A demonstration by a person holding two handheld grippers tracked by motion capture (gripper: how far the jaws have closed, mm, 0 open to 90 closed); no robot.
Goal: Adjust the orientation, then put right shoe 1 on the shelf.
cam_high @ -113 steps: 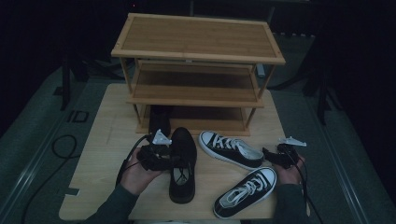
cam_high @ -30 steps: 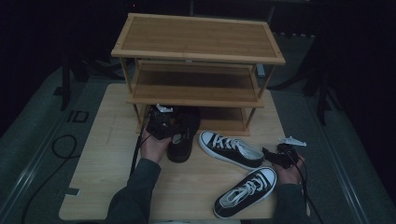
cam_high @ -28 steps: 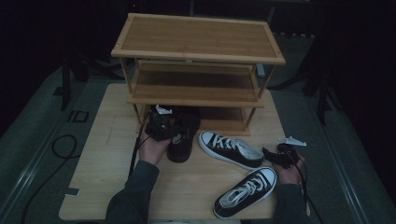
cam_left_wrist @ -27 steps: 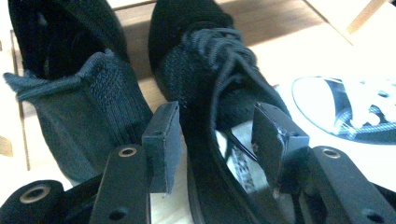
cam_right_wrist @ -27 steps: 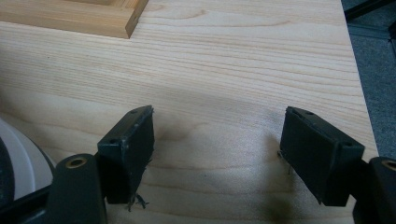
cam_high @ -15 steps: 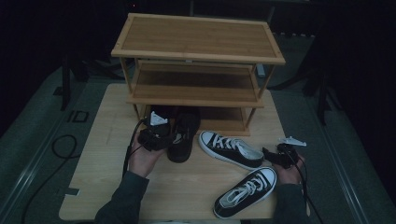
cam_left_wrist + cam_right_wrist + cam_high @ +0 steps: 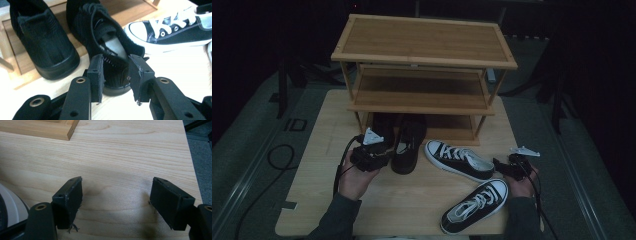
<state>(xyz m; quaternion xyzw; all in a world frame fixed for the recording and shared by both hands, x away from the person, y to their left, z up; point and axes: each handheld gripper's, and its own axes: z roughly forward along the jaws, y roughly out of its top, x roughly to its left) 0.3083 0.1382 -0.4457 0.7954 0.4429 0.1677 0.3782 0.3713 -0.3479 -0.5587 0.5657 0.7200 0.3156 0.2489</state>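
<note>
now left gripper [image 7: 116,77] retreated from black shoe [image 7: 408,146].

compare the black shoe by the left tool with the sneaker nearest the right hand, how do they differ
The black shoe is all black; the sneaker has white laces, toe cap and sole. The black shoe has its toe under the rack; the sneaker lies out on the open table. Both are low lace-ups.

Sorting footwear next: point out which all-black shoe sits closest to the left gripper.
The all-black shoe just ahead of the left gripper, heel toward it; its twin sits farther in.
</note>
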